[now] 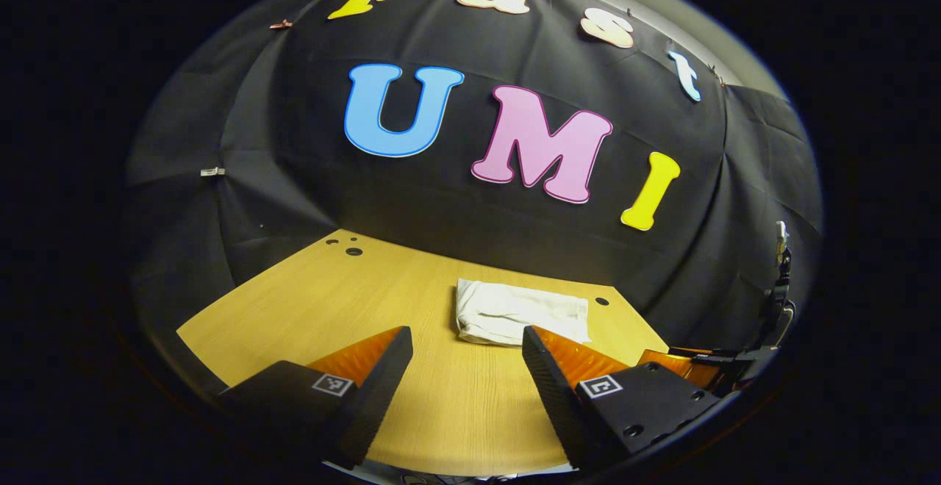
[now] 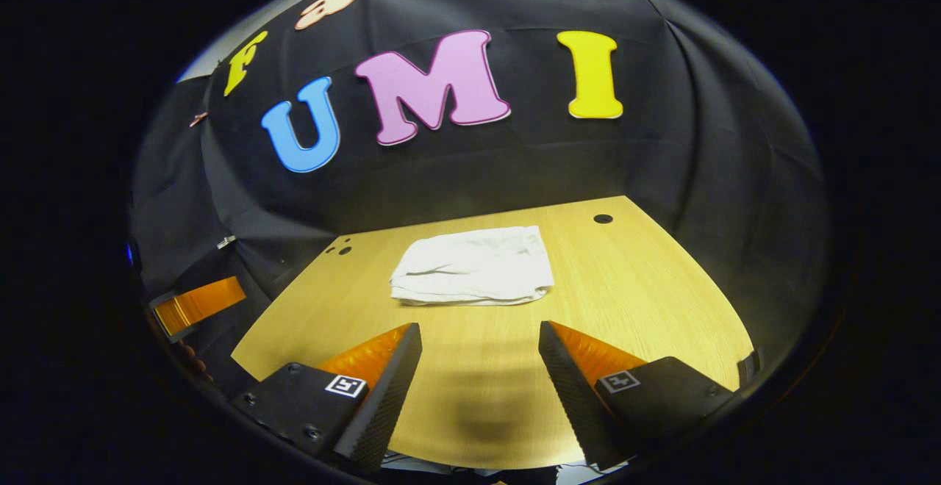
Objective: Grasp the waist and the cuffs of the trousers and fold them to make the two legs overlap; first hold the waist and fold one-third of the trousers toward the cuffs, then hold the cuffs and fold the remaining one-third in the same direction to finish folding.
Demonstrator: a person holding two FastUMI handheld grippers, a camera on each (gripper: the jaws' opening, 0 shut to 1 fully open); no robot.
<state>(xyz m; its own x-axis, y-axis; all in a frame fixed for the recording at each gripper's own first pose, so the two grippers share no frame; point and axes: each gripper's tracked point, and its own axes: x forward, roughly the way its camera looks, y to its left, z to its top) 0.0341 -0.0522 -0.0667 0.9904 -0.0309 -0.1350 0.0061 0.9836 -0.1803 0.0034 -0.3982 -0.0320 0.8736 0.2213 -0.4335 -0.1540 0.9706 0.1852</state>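
Left gripper (image 1: 466,349) sits nearest the lens in the left gripper view, raised above the table (image 1: 309,301), fingers spread wide, nothing between them. Right gripper (image 2: 479,344) same story in the right gripper view: held over the near part of the table (image 2: 647,286), jaws well apart, holding nothing. Both point toward the booth's back wall, tilted slightly down. I also catch part of the right gripper at the right edge of the left gripper view, and part of the left gripper at the left edge of the right gripper view.

Trousers (image 1: 518,312) are white, folded into a compact flat rectangle with stacked layers showing along the near edge (image 2: 470,273). They lie on the table's far half, near the wall, well apart from both grippers, untouched. Small dark holes (image 2: 603,218) dot the tabletop near the far corners.
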